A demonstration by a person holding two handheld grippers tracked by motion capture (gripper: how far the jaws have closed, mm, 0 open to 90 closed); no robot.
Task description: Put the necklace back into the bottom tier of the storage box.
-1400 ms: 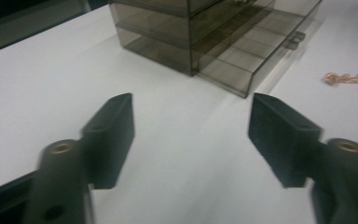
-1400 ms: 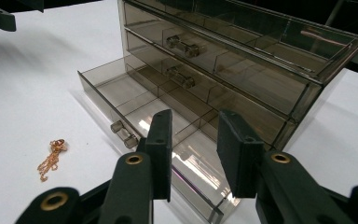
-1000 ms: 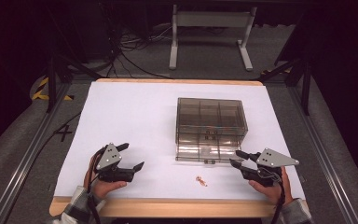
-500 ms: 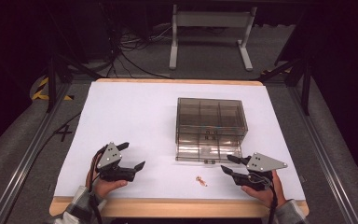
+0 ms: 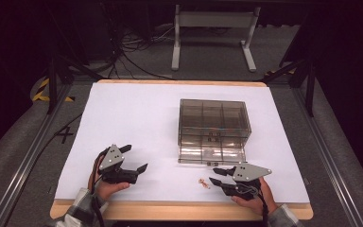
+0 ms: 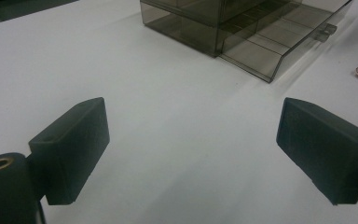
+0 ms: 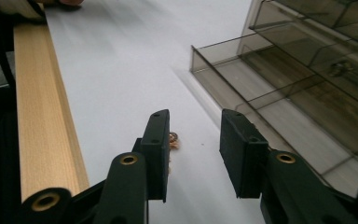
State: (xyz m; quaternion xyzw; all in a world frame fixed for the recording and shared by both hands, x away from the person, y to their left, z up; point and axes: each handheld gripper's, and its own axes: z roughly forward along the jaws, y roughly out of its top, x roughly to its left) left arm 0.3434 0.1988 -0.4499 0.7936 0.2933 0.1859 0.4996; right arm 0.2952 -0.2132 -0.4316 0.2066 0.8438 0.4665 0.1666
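Small gold trinket (image 5: 203, 182) lies on the white sheet (image 5: 137, 118) just off the drawer box (image 5: 213, 130), front drawer pulled out. My right gripper (image 5: 216, 176) is nearer; jaws just been closing, nothing pinched, trinket peeks by one pad. Left gripper (image 5: 134, 158) spread, empty. No writing legible.

No readable text, label, brand or number appears on anything here.
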